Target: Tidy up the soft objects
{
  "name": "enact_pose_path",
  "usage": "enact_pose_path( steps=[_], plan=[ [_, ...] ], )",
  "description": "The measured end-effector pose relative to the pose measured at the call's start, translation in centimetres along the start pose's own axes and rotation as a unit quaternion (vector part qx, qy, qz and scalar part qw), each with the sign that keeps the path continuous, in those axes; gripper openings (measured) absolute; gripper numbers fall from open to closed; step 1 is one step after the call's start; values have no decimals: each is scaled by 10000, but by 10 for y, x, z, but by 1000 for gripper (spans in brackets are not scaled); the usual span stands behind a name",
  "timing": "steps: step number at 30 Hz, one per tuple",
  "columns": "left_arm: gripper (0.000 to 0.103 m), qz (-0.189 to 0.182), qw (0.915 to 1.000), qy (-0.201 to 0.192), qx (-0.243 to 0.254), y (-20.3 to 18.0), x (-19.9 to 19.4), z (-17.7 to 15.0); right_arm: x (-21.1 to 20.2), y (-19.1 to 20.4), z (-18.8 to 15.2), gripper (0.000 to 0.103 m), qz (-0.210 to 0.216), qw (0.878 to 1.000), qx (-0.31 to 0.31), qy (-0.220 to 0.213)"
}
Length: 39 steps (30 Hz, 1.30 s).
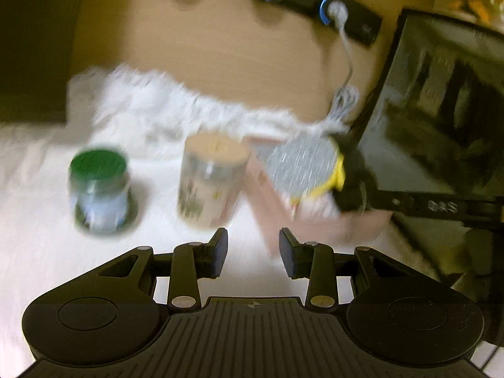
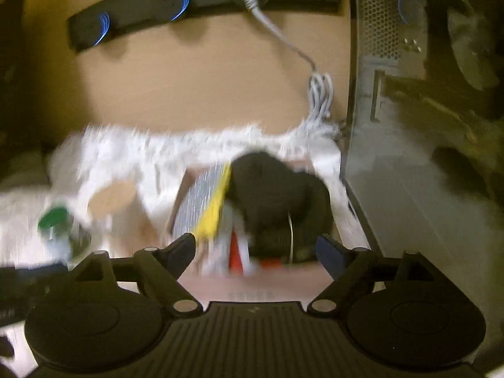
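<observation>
Pink box (image 2: 252, 283), open-topped, sits directly ahead of the right gripper (image 2: 256, 252), whose fingers are spread wide w/ nothing between them. Inside the box: a black soft object (image 2: 277, 195) just beyond the right finger, and a grey-and-yellow sponge (image 2: 204, 201) standing on edge just past the left fingertip; a red-and-white item lies between the two, too blurred to identify. Left gripper (image 1: 253, 249) has fingers parted, holding nothing; the same box (image 1: 330, 223) lies ahead and right of its right finger, w/ the sponge (image 1: 302, 163) facing the camera. Ahead of the left finger stands a beige-lidded canister (image 1: 211, 179); further left, a green-lidded jar (image 1: 99, 186). All rest on a white fluffy cloth (image 1: 157, 110). Beyond: wooden desk, black power strip (image 2: 195, 3) w/ white cable (image 2: 319, 94). Both views motion-blurred.
</observation>
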State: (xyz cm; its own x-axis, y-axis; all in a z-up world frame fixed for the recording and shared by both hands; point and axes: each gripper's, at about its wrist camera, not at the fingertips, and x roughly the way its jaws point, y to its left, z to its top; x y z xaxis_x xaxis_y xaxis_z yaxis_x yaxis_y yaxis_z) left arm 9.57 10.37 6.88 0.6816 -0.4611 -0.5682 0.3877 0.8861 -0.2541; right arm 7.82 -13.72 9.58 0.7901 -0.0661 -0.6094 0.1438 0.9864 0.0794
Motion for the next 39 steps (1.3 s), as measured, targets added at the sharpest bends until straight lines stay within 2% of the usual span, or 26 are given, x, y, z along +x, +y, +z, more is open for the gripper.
enact_pose_path(
  steps=[6, 9, 12, 14, 15, 17, 21, 23, 26, 29, 39],
  plan=[
    [39, 739, 9962, 205, -422, -35, -2, -64, 6, -18, -65, 85, 385, 9966, -102, 726],
    [39, 953, 9946, 265, -327, -60, 9, -88, 21, -25, -92, 85, 513, 9921, -257, 1113],
    [43, 1313, 9912, 130, -112, -83, 13, -101, 24, -20, -107, 91, 446, 9917, -867, 843],
    [45, 1536, 9880, 67, -128, -91, 15, -104, 26, -22, -108, 101, 430, 9919, -908, 772],
    [45, 1611, 9868, 40, -141, -93, 16, -105, 28, -26, -108, 103, 408, 9918, -879, 828],
    [45, 1778, 9839, -27, -176, -97, 19, -106, 31, -33, -104, 103, 488, 9914, -784, 931],
    [45, 2188, 9757, 13, 84, -113, 29, -105, 38, -43, -99, 103, 846, 9862, -1113, 888],
    [45, 2292, 9734, 25, -55, -115, 31, -104, 41, -45, -98, 103, 963, 9843, -1195, 870],
    [45, 2386, 9709, 24, -192, -116, 34, -102, 45, -46, -97, 103, 1120, 9820, -1327, 747],
    [45, 2429, 9699, -46, -193, -118, 33, -105, 47, -49, -105, 103, 1239, 9829, -1327, 301],
    [45, 2426, 9699, -57, -206, -117, 34, -104, 47, -50, -104, 103, 1249, 9832, -1295, 296]
  ],
)
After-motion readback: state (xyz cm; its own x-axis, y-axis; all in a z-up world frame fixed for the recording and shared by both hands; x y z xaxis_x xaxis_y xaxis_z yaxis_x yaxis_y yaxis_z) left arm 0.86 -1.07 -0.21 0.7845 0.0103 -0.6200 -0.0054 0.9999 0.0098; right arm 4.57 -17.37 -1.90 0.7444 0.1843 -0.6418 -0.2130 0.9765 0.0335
